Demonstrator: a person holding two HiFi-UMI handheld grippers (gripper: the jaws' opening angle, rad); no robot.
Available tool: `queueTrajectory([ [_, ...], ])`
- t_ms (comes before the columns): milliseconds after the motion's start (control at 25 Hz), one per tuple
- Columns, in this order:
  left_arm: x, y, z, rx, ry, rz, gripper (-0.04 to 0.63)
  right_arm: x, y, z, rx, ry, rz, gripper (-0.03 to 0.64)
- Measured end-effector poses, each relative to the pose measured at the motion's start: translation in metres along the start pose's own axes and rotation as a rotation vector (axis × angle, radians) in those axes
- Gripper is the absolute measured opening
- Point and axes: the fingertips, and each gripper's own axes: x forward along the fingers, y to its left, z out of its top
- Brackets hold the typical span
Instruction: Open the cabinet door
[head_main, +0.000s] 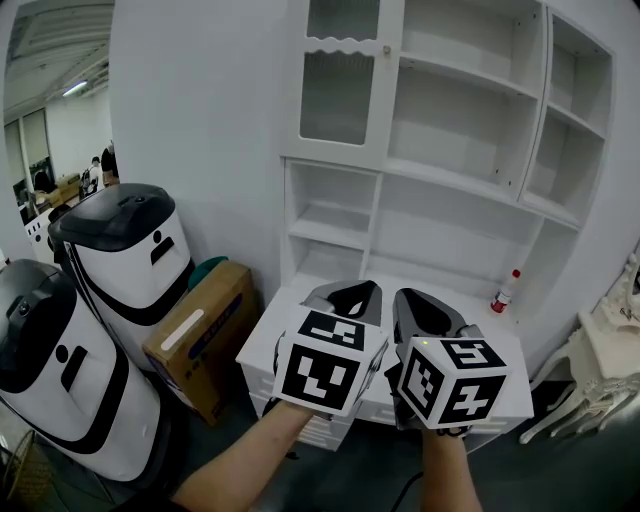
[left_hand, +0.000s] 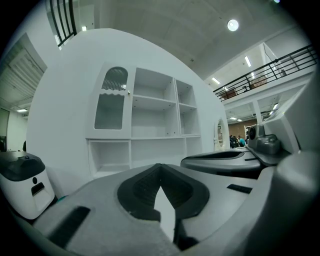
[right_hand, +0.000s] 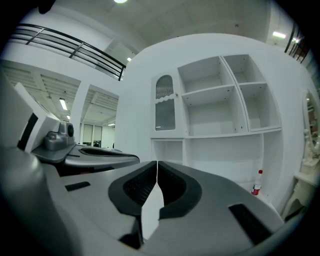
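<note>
A white cabinet (head_main: 450, 150) stands against the wall ahead. Its one door (head_main: 340, 85), glass-paned with a small knob (head_main: 387, 50) on the right edge, is closed at the upper left; the door (left_hand: 111, 106) and door (right_hand: 165, 109) also appear in both gripper views. My left gripper (head_main: 352, 291) and right gripper (head_main: 412, 297) are held side by side, level, below the door and short of the cabinet's counter (head_main: 275, 325). Both are shut with nothing between the jaws.
Two white-and-black machines (head_main: 125, 250) stand at the left with a cardboard box (head_main: 200, 335) beside them. A small red-capped bottle (head_main: 504, 292) sits on the counter at the right. A white ornate chair (head_main: 600, 365) is at the far right.
</note>
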Motion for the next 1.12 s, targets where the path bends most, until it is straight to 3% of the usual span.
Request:
queueTrajectory([
  [520,0.055,-0.008,0.002,0.014,0.027,0.044,0.006,0.029,-0.05,-0.006,0.022,0.012,0.051,0.021],
  [1120,0.119,0.048,0.002,0.0,0.015,0.017,0.006,0.109,-0.073,-0.008,0.008,0.032,0.017,0.021],
])
